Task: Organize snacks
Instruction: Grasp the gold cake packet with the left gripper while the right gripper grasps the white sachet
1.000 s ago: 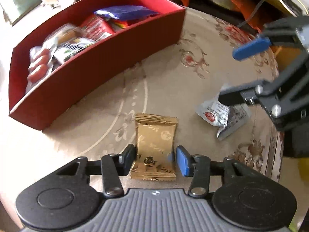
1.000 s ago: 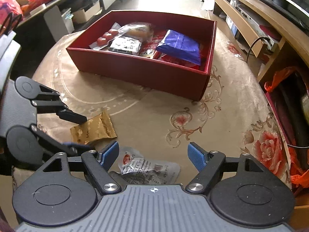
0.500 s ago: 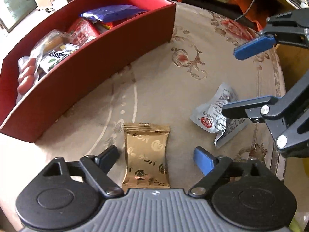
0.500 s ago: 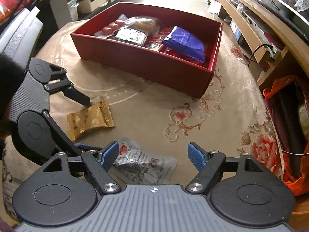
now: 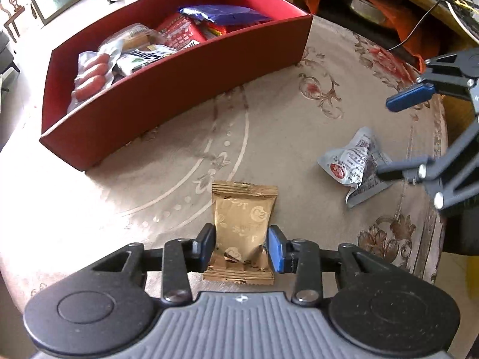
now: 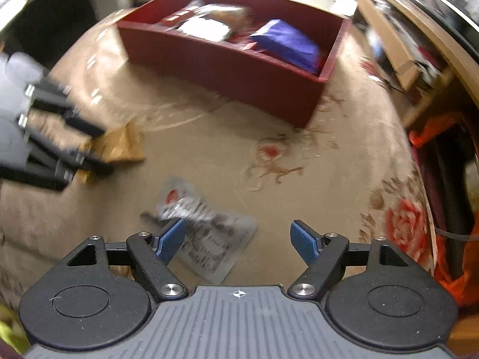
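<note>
A gold snack packet (image 5: 243,227) lies on the beige patterned tablecloth. My left gripper (image 5: 242,246) is shut on its sides, both pads touching it. The packet also shows in the right wrist view (image 6: 119,146), held by the left gripper (image 6: 89,149). A silver snack packet (image 5: 356,164) lies to the right. My right gripper (image 6: 238,239) is open over that silver packet (image 6: 203,227), which lies flat between and ahead of its fingers. The right gripper also shows in the left wrist view (image 5: 395,137). A red box (image 5: 179,89) holds several snacks.
Inside the red box are a blue bag (image 5: 221,15), a red pack (image 5: 182,34) and a sausage pack (image 5: 92,74). The round table's edge (image 5: 440,209) runs close on the right. A wooden shelf (image 6: 398,45) and orange bag (image 6: 434,125) stand beyond it.
My left gripper opened half a second ago and has closed again on the gold packet. My right gripper has moved over the silver packet; its view is blurred by motion.
</note>
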A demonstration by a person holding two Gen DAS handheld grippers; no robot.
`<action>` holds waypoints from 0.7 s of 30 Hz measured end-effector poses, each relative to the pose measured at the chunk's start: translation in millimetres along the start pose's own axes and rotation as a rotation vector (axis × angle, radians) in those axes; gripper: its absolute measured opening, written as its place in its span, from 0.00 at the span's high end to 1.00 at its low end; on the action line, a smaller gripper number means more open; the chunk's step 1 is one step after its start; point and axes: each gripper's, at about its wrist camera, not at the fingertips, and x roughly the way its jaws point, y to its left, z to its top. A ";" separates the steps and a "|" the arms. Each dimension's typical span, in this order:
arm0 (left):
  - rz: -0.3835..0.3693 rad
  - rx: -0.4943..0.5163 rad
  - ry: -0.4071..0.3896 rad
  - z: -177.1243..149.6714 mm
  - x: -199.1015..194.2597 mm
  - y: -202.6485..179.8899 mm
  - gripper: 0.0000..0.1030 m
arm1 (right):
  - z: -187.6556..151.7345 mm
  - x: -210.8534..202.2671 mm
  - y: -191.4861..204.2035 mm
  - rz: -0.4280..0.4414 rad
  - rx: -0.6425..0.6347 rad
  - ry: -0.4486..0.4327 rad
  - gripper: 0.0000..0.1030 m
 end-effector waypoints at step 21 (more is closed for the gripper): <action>-0.004 -0.036 0.028 -1.1 2.3 12.9 0.52 | 15.2 34.3 29.3 0.092 -0.141 0.076 0.27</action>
